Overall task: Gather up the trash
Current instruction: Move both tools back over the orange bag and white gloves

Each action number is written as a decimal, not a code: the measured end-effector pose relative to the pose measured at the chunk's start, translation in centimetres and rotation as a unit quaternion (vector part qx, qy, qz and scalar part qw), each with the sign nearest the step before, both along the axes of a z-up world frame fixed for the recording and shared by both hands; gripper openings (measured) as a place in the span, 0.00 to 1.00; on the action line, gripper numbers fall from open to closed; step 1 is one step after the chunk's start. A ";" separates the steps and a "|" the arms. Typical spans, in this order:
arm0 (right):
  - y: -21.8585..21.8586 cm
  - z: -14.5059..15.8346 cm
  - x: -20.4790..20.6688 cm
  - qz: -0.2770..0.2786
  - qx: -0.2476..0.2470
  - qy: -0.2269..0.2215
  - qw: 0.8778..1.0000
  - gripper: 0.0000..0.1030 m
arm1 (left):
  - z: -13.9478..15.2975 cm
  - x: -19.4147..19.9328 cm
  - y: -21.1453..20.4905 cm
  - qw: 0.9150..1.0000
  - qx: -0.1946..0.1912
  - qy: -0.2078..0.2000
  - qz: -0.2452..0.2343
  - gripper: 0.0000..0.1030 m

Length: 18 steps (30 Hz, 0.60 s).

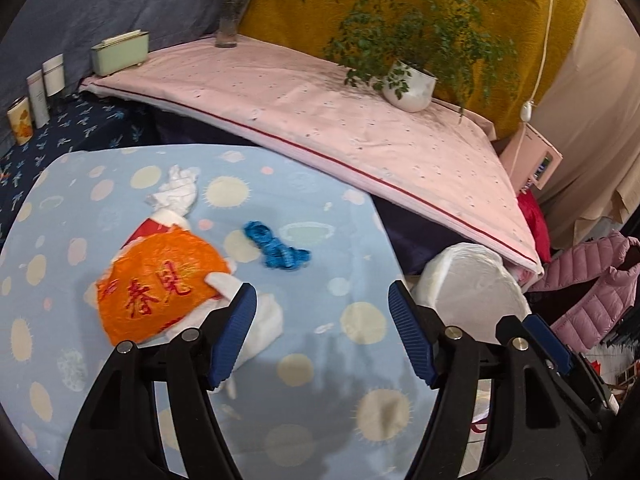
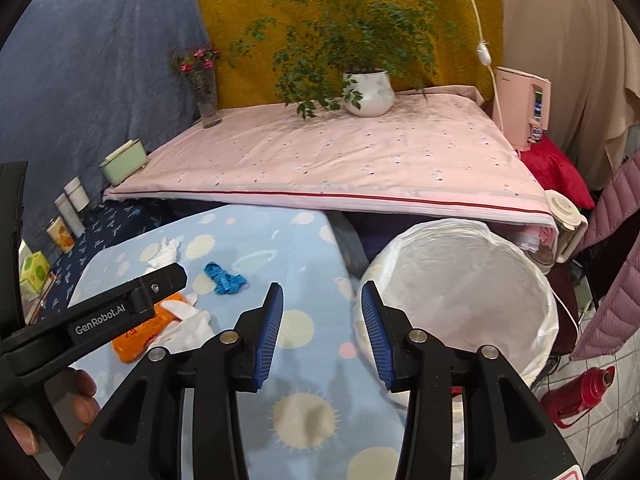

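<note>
Blue crumpled wrapper (image 1: pixel 276 248) on desk (image 1: pixel 320 360) with dotted light-blue cloth, mid-surface, apart from orange wrapper (image 1: pixel 160 288) and white tissue wad (image 1: pixel 176 192) to its left. Lined white bin (image 2: pixel 460 292) just off desk's right edge, mouth open. Bare cloth between wrapper and near edge. Left hand-held gripper (image 1: pixel 322 332) spread, nothing between pads, left finger overlapping orange wrapper. Right hand-held gripper (image 2: pixel 322 332) partly spread, empty, over desk edge beside bin. Pink-covered shelf (image 2: pixel 320 160) behind.
</note>
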State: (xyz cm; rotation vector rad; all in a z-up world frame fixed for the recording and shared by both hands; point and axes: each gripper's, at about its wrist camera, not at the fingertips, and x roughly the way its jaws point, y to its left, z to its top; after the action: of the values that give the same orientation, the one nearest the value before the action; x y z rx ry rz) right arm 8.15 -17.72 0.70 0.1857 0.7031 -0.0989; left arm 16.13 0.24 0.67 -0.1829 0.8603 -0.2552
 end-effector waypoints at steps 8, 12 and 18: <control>4.1 -1.0 0.9 0.035 -0.008 0.015 0.999 0.45 | -1.7 0.0 5.0 0.999 0.007 0.015 0.050 0.68; 5.8 -1.9 1.6 0.051 -0.008 0.027 0.998 0.45 | -2.7 0.1 7.5 0.997 0.019 0.023 0.074 0.69; 8.5 -3.4 2.6 0.072 -0.007 0.046 0.996 0.47 | -4.3 0.4 10.9 0.993 0.037 0.037 0.109 0.70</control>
State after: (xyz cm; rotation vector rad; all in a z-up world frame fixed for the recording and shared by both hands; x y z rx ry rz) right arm 10.71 -9.25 -2.68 0.1177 0.8055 0.0258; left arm 16.50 11.17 -3.60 -0.2156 0.9138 -0.0115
